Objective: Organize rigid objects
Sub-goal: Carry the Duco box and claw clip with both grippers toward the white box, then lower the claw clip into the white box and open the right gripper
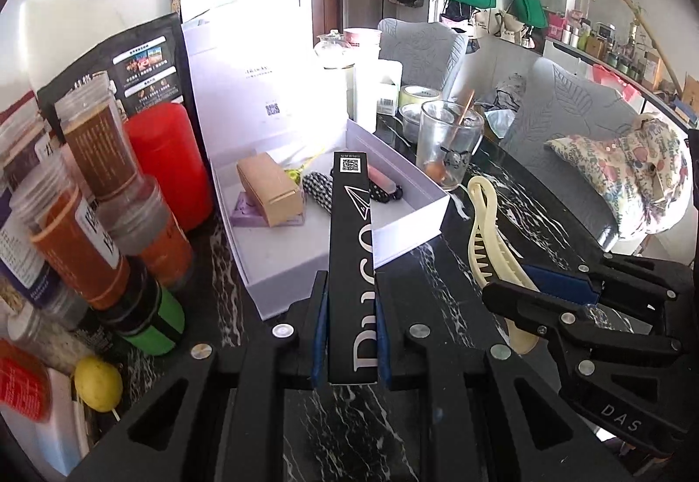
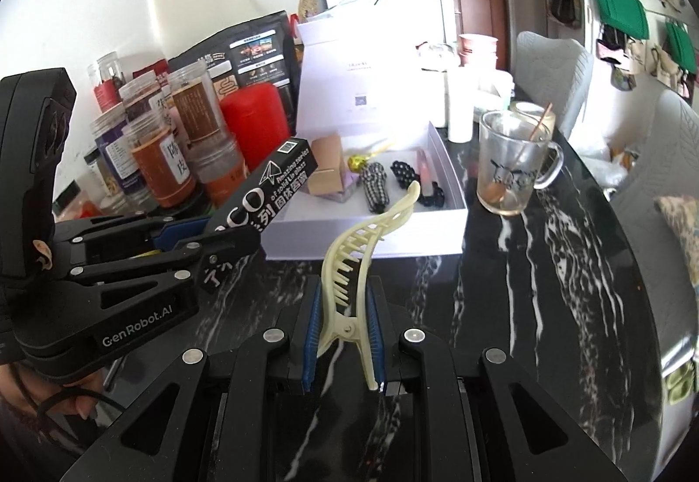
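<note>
Both my wrist views are bright daylight, colour slightly cool. The upright white cardboard lid point(image 1: 262, 89) behind the open white box point(image 1: 279, 255) is blown out in the left view, print mostly washed away; the same lid point(image 2: 362, 89) keeps more detail in the right view. The glossy black marble tabletop point(image 1: 437, 285) shows pale reflections, strongest along its right edge point(image 2: 611, 263). Shadows are soft; a dim patch lies inside the box's near wall. Heavy fisheye: straight edges bow, corners vignette to black. Centre is sharp; the clear plastic spice jars point(image 1: 87, 185) at the left rim smear. No motion blur.
</note>
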The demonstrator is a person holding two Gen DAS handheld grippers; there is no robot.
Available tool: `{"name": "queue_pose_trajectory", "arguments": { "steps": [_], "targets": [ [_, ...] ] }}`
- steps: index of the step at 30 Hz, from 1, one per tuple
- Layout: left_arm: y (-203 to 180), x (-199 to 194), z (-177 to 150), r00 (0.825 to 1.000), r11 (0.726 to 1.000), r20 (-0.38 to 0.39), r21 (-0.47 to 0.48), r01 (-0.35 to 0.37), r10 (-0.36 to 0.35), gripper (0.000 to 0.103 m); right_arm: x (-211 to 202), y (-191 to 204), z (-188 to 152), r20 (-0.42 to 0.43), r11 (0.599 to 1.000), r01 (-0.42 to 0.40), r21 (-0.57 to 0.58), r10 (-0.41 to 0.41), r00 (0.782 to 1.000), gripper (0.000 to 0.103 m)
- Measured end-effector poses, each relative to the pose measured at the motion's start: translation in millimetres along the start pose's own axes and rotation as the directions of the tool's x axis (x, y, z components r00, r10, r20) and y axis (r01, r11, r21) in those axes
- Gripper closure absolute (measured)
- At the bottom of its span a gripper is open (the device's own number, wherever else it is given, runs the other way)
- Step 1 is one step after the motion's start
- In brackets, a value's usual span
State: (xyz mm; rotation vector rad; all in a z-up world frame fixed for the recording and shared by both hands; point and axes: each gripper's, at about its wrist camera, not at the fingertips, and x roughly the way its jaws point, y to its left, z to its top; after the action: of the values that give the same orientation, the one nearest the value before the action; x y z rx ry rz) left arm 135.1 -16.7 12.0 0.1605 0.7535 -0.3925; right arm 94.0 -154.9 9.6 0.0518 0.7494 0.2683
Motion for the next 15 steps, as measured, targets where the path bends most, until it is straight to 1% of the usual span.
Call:
{"name": "queue_pose_trajectory", "arguments": {
  "steps": [8, 15],
  "targets": [
    [6.2, 12.3, 21.8, 1.0, 1.0, 0.007, -0.008, 0.0, 0.0, 0.085, 18.0, -5.7, 26.1, 0.002, 0.999, -0.017, -0.029, 0.018, 1.0, 0.083],
    [19.6, 24.2, 42.9, 1.0, 0.999, 0.021, -0.034, -0.003, 0.004, 0.085, 36.1, -9.2, 48.6, -0.005, 0.998, -0.027, -0.054, 0.027, 1.0, 0.083]
  ]
}}
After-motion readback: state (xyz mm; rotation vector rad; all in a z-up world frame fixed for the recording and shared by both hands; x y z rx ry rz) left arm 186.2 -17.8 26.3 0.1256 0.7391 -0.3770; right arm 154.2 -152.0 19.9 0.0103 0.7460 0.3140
